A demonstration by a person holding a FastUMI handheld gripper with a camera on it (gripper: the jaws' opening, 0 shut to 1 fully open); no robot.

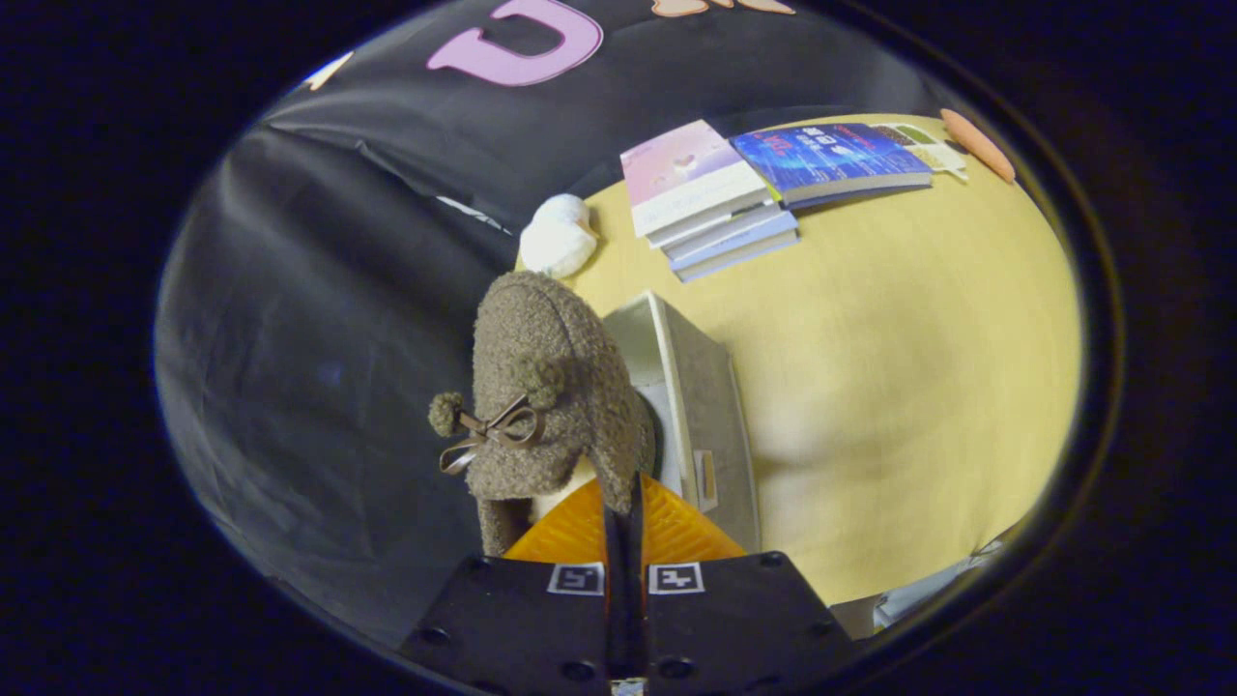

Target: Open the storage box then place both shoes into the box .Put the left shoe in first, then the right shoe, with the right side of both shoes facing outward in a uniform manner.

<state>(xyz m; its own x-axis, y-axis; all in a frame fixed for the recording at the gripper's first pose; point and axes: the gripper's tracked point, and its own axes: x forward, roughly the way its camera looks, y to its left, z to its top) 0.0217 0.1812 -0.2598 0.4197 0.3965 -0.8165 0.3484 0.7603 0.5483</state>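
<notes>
A brown fuzzy shoe (546, 387) with a small brown bow and pom-poms hangs from my gripper (623, 503), toe pointing away from me. Both orange fingers (676, 532) are closed together on the thin edge of the shoe's collar, so the gripper is shut on the shoe. The shoe is lifted off the yellow table (899, 367) and hangs just beside and over the grey storage box (710, 406). The box lies just beyond the fingers with its lid open, and its pale inside shows behind the shoe.
A stack of books (720, 198) lies beyond the box, with a blue book (831, 159) beside it. A white crumpled object (558, 237) sits at the table's far edge. An orange carrot-like thing (978, 145) lies past the books.
</notes>
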